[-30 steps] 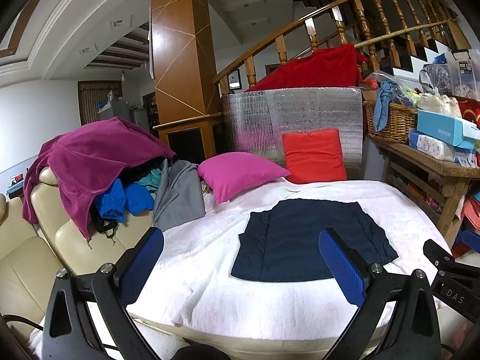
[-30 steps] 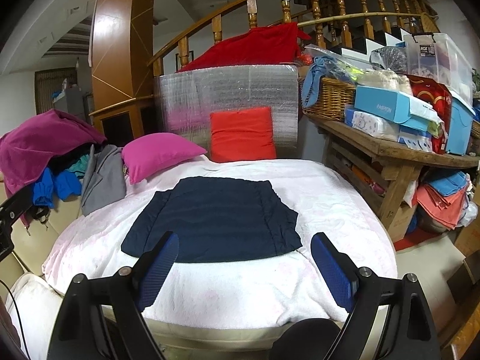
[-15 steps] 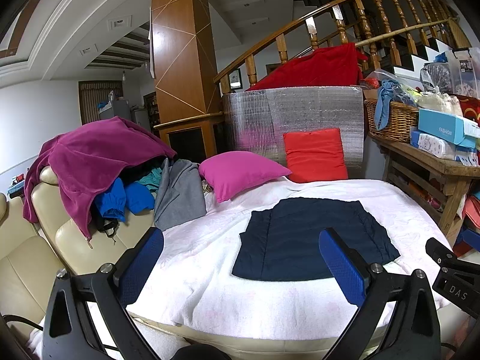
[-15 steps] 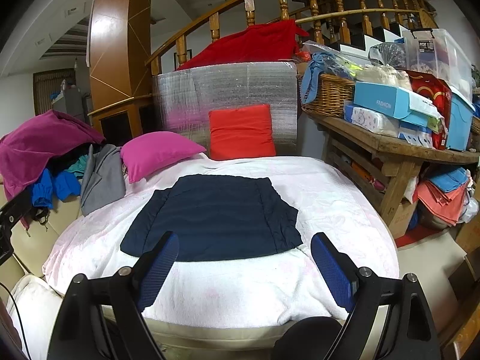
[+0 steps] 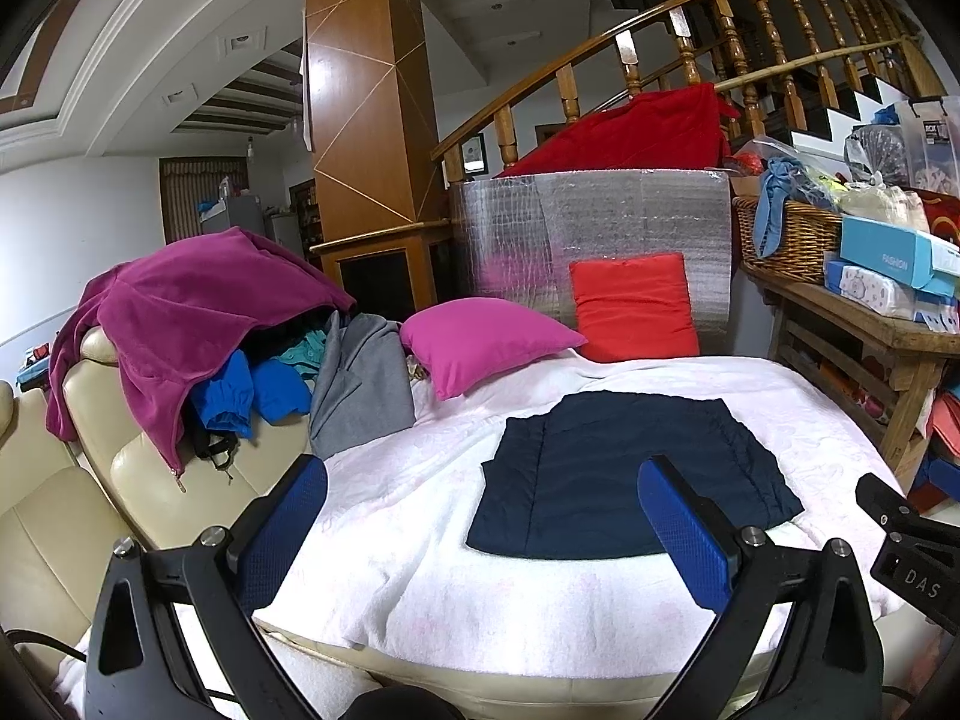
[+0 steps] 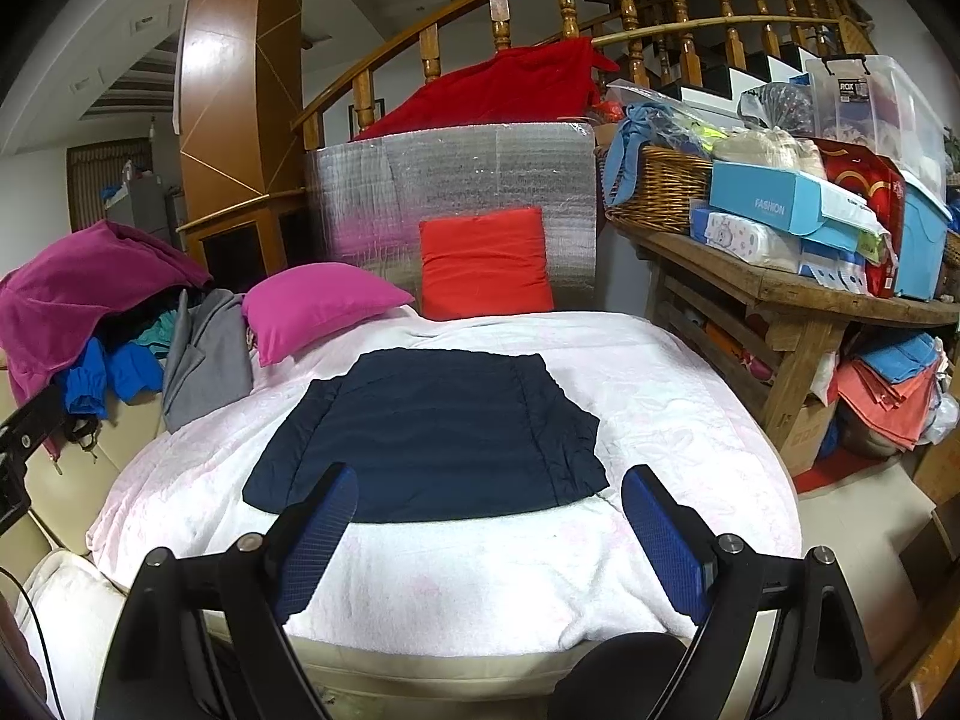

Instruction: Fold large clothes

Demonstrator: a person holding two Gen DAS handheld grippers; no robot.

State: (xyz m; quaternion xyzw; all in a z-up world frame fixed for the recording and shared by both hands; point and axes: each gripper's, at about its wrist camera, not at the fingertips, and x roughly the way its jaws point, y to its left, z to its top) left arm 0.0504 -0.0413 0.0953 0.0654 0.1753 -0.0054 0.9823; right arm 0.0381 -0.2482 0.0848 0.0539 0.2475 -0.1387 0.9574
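Note:
A dark navy garment (image 5: 624, 474) lies flat, folded into a rough rectangle, on a white blanket (image 5: 420, 552) over a round surface; it also shows in the right wrist view (image 6: 432, 432). My left gripper (image 5: 480, 516) is open and empty, held back from the garment's near left edge. My right gripper (image 6: 489, 516) is open and empty, just short of the garment's near edge. Neither touches the cloth.
A pile of clothes (image 5: 204, 324) under a magenta jacket sits on a cream sofa (image 5: 60, 510) at left. A pink pillow (image 5: 480, 342) and a red cushion (image 5: 630, 306) lie behind the garment. A cluttered wooden table (image 6: 780, 300) stands at right.
Both grippers have drifted very slightly; the garment lies as before. Both grippers stay open.

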